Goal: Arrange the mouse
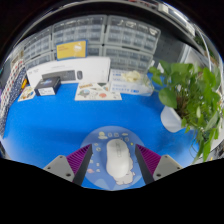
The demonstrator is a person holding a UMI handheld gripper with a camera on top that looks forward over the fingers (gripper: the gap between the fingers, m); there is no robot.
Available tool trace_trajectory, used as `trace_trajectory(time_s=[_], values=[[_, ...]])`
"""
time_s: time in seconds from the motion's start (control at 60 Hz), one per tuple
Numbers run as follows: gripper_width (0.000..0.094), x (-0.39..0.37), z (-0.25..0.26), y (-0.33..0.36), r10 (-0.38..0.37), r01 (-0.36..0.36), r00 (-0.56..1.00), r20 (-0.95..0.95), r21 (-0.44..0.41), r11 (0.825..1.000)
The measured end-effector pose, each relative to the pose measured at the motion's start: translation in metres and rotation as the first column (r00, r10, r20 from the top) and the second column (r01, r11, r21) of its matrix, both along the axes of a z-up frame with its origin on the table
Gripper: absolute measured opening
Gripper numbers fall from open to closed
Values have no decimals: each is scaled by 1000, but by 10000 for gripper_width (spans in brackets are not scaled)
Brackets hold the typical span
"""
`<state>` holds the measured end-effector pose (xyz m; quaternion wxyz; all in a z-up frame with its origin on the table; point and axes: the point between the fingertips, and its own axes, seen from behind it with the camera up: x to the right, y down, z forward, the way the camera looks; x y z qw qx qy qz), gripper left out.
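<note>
mouse [119, 158] between tool [118, 163] fingers, plant [190, 95] beyond

This looks like an office or work room. A blue surface [60, 125] holds a long white machine [68, 72], like a printer. Behind it stand shelves of little drawers [125, 42]. A green plant [190, 92] sits in a white pot.

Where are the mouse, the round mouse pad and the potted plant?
mouse [119, 158]: gripper view, middle of its white back, between the claw's fingers.
round mouse pad [100, 136]: gripper view, bare part behind the mouse.
potted plant [188, 90]: gripper view, its green leaves.
</note>
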<state>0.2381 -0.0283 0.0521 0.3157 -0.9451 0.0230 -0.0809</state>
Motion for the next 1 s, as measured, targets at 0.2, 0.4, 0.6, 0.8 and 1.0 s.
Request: trace_trajectory(time_s=[0.2, 0.4, 0.6, 0.8, 1.0], values=[[868, -85, 77, 3, 4, -4, 1000, -4, 133, 991], [869, -190, 121, -11, 33, -9, 995, -93, 247, 969], [870, -268, 122, -47, 85, -59, 992, -93, 253, 966], [870, -327, 115, -82, 142, -119, 986, -83, 240, 964], [869, -357, 118, -104, 176, -151, 981, -80, 252, 956]])
